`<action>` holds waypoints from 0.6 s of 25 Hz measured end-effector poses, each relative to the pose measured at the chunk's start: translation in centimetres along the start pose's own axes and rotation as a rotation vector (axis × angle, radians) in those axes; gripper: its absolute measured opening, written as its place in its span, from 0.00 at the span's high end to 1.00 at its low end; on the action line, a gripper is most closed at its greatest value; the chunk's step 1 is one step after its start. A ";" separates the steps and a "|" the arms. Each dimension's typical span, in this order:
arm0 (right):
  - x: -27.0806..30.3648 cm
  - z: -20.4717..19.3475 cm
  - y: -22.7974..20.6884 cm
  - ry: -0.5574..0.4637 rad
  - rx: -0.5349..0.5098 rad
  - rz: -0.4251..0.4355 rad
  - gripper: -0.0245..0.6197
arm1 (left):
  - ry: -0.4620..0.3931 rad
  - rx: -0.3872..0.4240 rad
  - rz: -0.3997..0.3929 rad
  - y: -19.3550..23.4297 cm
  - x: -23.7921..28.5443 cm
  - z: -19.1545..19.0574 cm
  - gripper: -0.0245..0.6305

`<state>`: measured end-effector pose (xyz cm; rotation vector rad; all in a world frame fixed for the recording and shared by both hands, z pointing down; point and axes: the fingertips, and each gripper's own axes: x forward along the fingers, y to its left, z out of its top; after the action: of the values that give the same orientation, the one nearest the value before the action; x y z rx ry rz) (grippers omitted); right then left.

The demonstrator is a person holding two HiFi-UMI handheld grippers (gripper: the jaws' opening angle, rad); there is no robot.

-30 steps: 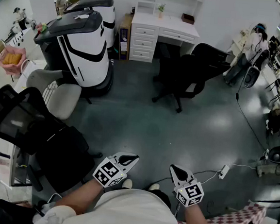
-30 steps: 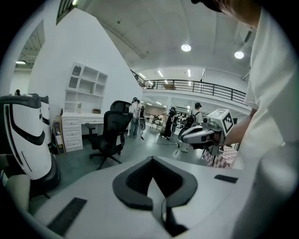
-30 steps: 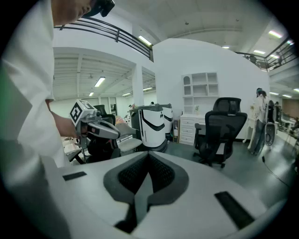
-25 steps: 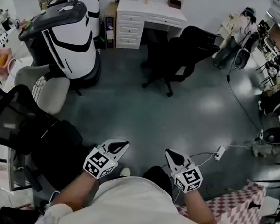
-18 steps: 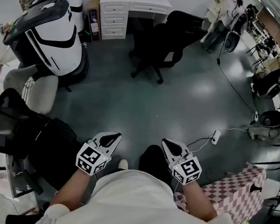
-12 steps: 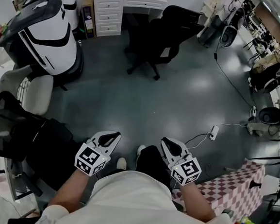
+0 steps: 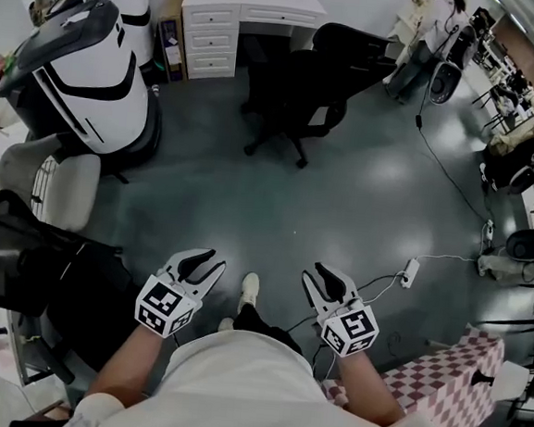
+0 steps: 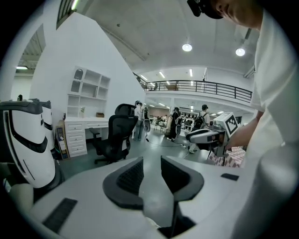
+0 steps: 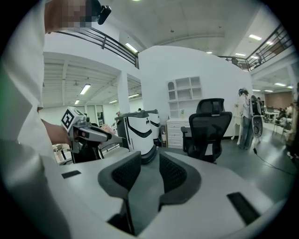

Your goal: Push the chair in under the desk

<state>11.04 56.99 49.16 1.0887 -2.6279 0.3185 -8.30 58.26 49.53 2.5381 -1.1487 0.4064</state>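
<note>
The black office chair (image 7: 301, 90) stands on the grey floor, pulled out in front of the white desk (image 7: 252, 11), far ahead of both grippers. My left gripper (image 7: 209, 260) and right gripper (image 7: 320, 273) are held side by side close to my body, pointing toward the chair. Both sets of jaws have just been opening and stand a little apart with nothing between them. The left gripper view has its jaws (image 8: 152, 161) aimed at the chair (image 8: 114, 135) and desk (image 8: 86, 126). In the right gripper view the chair (image 9: 208, 128) shows beyond the jaws (image 9: 149, 158).
Two large white-and-black machines (image 7: 90, 62) stand at the left. A grey chair (image 7: 52, 180) and a black mesh chair (image 7: 22, 252) are near my left side. A power strip with cable (image 7: 409, 271) lies on the floor at right, near a checkered cloth (image 7: 439, 372).
Both grippers' jaws have gone from shut to slightly parted. The scene has shifted in the head view as I stepped; the chair has not moved from the desk.
</note>
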 end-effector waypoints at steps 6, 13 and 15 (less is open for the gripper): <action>4.5 2.6 -6.8 -0.024 -0.006 0.006 0.80 | 0.014 0.024 0.023 4.1 5.1 3.7 0.78; 9.1 4.8 -13.7 -0.035 -0.025 0.028 0.80 | -0.019 0.052 0.064 8.1 11.4 8.7 0.78; 10.2 5.1 -15.0 -0.031 -0.029 0.038 0.80 | -0.025 0.053 0.080 9.1 12.7 9.4 0.78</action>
<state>13.94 38.40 49.30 1.0432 -2.6744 0.2729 -6.02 40.23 47.49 2.5549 -1.2682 0.4317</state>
